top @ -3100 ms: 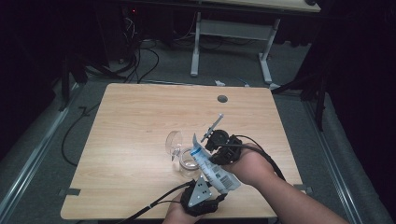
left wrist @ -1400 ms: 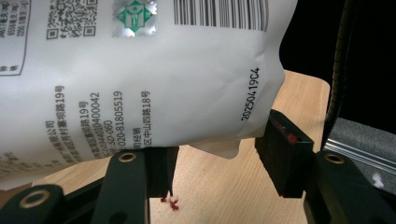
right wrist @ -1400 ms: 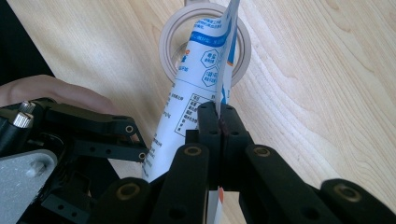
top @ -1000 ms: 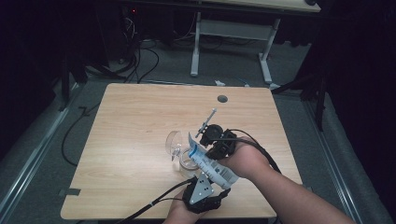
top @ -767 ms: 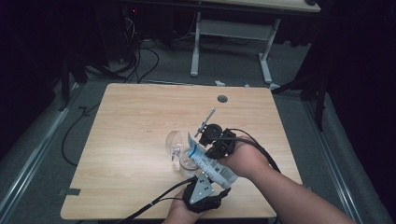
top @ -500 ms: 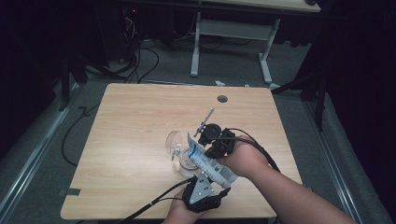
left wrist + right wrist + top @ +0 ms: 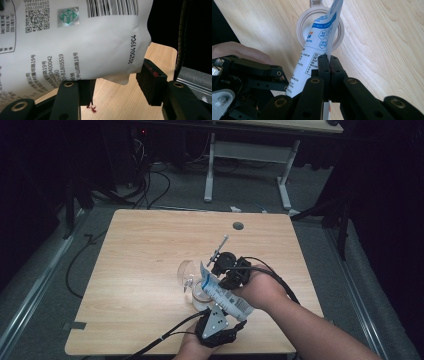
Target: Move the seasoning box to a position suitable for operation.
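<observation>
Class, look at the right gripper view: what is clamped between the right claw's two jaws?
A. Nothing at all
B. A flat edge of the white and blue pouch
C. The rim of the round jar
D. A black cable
B: the right claw has its jaws pressed together on a thin edge of the white and blue pouch, which hangs over the round jar.

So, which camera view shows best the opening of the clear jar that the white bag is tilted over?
The right gripper view: it looks nearly straight down into the jar's round mouth, with the bag crossing it. The high view shows the jar small, from the side and partly hidden. The left gripper view has the bag's printed back in front.
</observation>
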Motion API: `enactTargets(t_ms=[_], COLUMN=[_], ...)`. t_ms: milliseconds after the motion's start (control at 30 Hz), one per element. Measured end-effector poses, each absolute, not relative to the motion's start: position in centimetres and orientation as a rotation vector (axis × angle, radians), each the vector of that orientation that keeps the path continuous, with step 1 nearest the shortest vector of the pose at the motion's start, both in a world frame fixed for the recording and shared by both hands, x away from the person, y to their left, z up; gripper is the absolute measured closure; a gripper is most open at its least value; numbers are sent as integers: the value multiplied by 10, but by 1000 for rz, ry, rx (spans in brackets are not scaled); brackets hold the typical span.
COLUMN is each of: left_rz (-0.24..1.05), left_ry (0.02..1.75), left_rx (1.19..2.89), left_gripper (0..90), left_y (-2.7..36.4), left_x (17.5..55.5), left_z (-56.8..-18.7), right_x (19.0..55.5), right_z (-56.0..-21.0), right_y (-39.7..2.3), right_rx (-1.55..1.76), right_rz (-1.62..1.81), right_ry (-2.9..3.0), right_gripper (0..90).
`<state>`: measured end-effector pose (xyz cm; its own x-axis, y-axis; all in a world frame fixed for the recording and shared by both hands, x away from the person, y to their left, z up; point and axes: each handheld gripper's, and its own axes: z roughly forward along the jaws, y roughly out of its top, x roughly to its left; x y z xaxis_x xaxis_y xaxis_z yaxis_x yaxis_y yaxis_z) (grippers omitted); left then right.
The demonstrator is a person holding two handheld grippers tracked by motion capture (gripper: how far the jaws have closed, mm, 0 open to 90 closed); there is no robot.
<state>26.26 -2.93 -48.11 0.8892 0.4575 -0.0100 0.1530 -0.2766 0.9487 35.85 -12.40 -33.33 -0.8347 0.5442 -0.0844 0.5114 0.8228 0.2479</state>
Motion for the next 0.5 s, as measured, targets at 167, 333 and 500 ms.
enactTargets(t_ms=[167, 333, 500], left_rz=[312, 315, 319], left_ry=[456, 455, 453], left_rx=[1845, 1845, 1843], left_gripper=[510, 511, 513], left_y=[-29, -30, -30], left_x=[263, 263, 263], left_z=[-481, -480, -481], right_x=[359, 359, 358], right_z=[-332, -332, -331], right_y=[-124, -124, -125], right_rx=[832, 837, 831], right_rz=[324, 329, 332], right_ry=[2851, 2851, 2850], right_gripper=[900, 900, 900])
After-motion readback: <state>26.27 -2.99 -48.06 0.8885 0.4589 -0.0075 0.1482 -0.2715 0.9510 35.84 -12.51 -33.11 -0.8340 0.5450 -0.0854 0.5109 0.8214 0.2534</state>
